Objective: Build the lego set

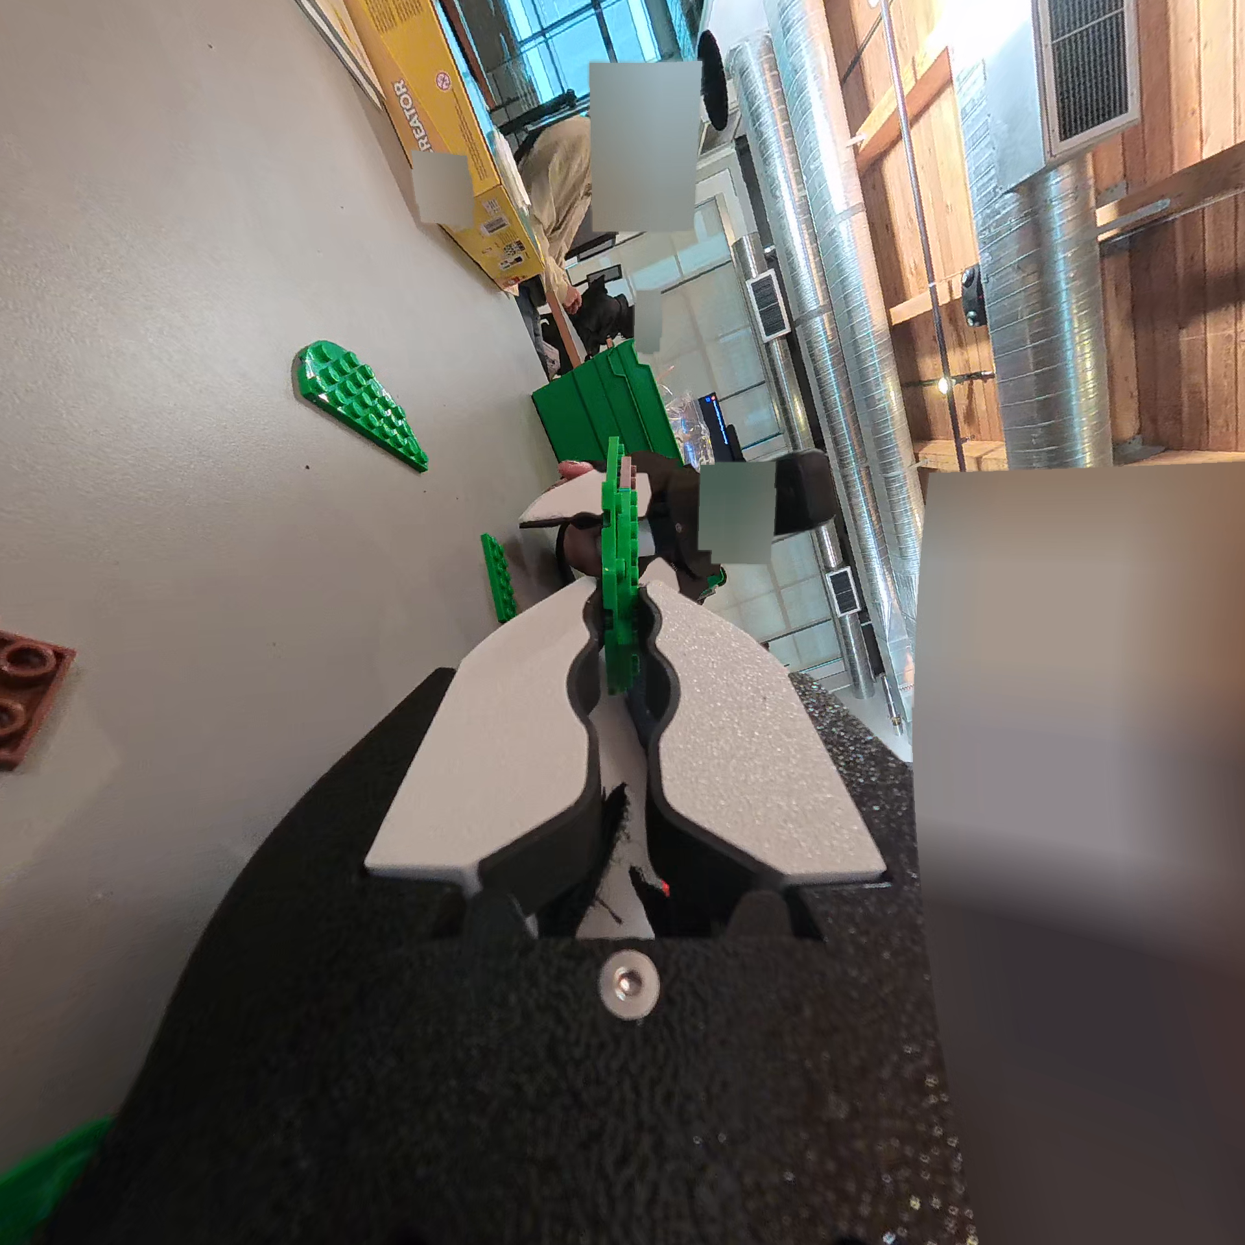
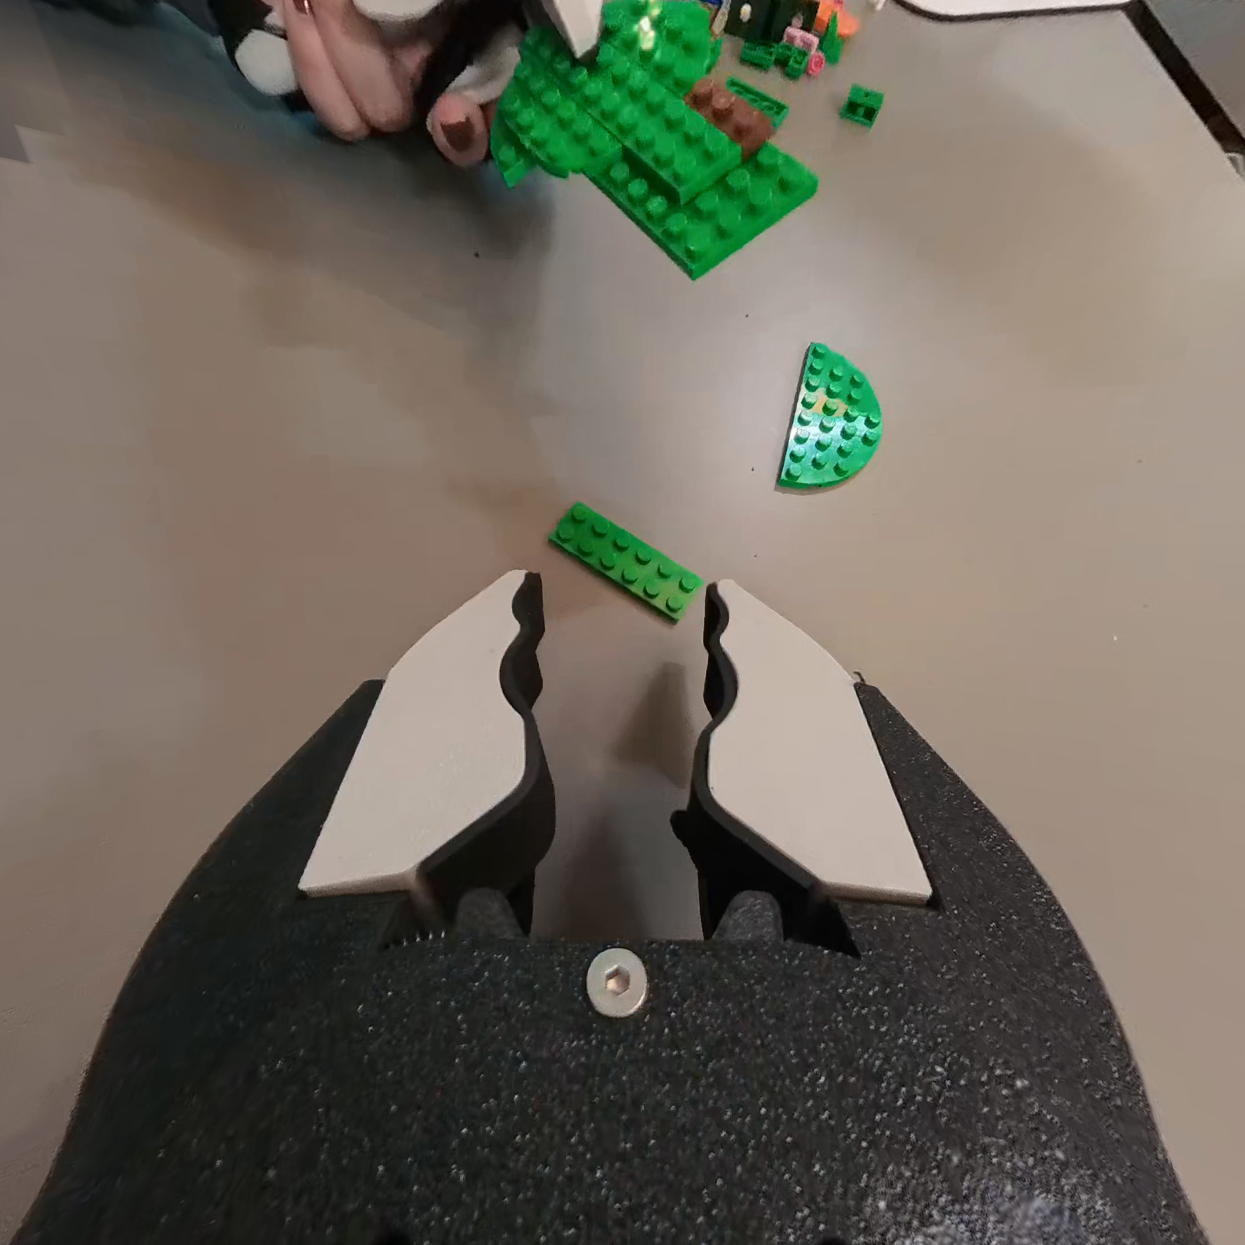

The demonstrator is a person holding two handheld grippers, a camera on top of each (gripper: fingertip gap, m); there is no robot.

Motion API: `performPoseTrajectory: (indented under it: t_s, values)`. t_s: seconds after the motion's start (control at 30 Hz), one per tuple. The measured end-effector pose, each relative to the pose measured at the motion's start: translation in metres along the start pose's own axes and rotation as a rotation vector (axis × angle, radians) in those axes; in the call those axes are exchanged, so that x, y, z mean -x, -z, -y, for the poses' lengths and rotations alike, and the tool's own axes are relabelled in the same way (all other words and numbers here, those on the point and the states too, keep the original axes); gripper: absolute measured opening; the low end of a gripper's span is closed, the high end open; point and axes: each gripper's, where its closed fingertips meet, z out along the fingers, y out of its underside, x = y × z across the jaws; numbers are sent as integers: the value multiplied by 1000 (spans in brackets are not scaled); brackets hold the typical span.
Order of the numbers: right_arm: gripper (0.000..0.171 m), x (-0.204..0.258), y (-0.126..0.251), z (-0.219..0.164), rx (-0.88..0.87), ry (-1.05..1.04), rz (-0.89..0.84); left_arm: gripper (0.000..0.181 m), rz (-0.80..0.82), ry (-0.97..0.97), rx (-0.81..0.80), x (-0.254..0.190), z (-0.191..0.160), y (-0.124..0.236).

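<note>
The left gripper (image 1: 623,610) pinches the stacked green plastic plate assembly (image 2: 647,145) edge-on, lifted clear of the grey table (image 2: 269,404), seemingly to receive another piece. The right gripper (image 2: 623,593), jaws spread, hovers over the flat green rectangular studded plate (image 2: 625,560), probably the next pick.

Right gripper (image 2: 623,593) jaws apart, bare table (image 2: 269,438) between them and off to its left. Narrow green plate (image 2: 626,560) lies just past the tips, half-round green plate (image 2: 833,421) ahead-right. Farther ahead, green assembly (image 2: 647,148) and a hand (image 2: 377,74) block the way; loose small bricks (image 2: 795,54) beyond.
</note>
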Motion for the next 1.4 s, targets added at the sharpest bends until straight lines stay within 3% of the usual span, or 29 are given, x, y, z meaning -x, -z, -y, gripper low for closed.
performPoseTrajectory:
  t_s: [0.17, 0.33, 0.4, 0.5, 0.57, 0.77, 0.83, 1.1, 1.4]
  values:
    - [25, -14, 6, 4, 5, -30, -81, 7, 2, -15, 9, -1, -2, -1]
    - [28, -13, 12, 9, 13, -186, -83, 7, 4, -27, 9, -1, -2, -1]
    - [26, -17, 15, 12, -1, -208, -173, 7, 3, -24, 8, -1, -2, -1]
    - [0, -25, 22, 20, -42, -209, -405, 7, -1, -17, 5, -1, -1, -1]
    - [0, -21, 24, 25, -53, -222, -495, 7, -4, -14, 2, -1, -1, 0]
    - [10, 13, -8, 26, 28, -335, -327, 7, -7, -15, 1, -2, 0, 0]
    - [2, 15, -15, 25, 56, -338, -307, 7, -9, -15, 2, -2, -1, 0]
    - [3, 14, -28, 22, 134, -439, -256, 7, -11, -15, 2, -2, -1, 0]
    - [4, 30, -19, -1, 286, -395, -136, 7, -10, -20, 7, -2, -1, 0]
